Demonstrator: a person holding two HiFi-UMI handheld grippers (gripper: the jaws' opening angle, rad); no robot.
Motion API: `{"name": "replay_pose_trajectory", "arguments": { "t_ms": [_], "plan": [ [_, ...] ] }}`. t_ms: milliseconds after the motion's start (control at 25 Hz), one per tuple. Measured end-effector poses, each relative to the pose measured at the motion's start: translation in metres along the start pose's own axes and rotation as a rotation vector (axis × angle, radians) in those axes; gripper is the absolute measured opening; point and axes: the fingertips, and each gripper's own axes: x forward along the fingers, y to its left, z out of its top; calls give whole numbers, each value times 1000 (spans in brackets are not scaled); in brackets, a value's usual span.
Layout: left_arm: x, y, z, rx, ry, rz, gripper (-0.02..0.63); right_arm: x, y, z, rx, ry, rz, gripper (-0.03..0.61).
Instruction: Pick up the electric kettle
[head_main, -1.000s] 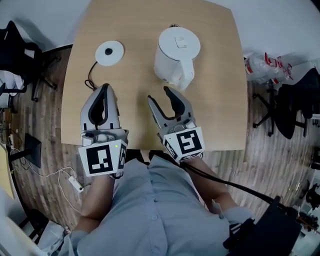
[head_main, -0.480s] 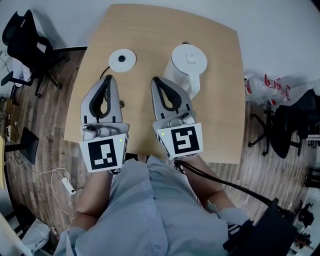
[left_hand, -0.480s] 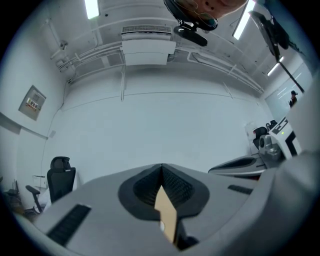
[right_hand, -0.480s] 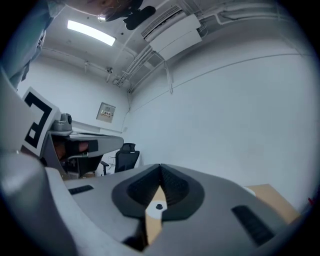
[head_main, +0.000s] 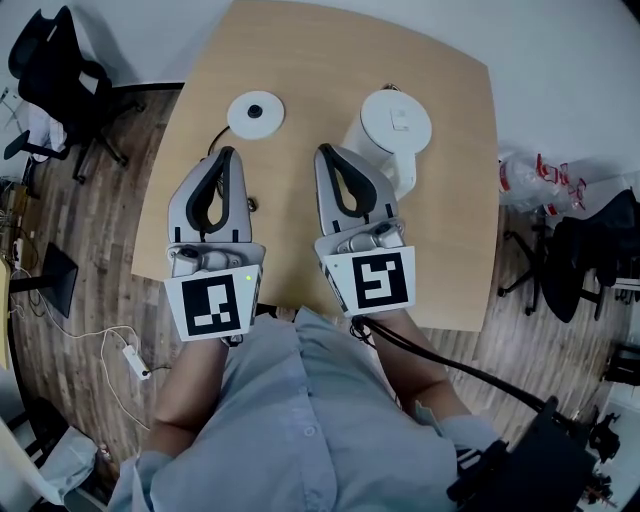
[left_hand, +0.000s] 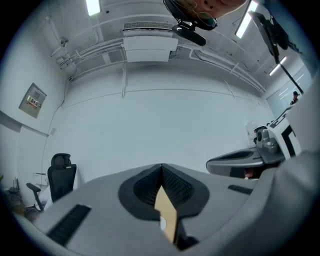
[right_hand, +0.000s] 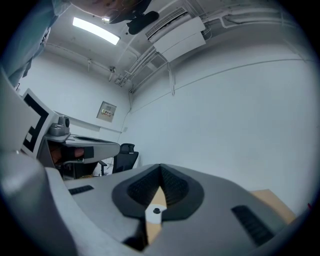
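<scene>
left tongs (head_main: 224, 156) and right tongs (head_main: 328, 153) were closed together, holding nothing. kettle (head_main: 396, 128) stood on bench (head_main: 300, 60), just beyond right tongs. risk: closed tongs would shove the kettle, possibly toppling it. handle (head_main: 402, 180) apparently faced the operator.

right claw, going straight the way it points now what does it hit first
Likely nothing near: the right claw points level, left of the electric kettle, and its own view shows only the far wall ahead.
</scene>
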Motion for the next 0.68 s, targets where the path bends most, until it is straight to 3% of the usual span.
{"name": "replay_pose_trajectory", "arguments": {
  "t_ms": [680],
  "plan": [
    [0, 10, -1, -8, 3, 0, 0, 11, 12, 6, 16, -22, 13, 1]
  ]
}}
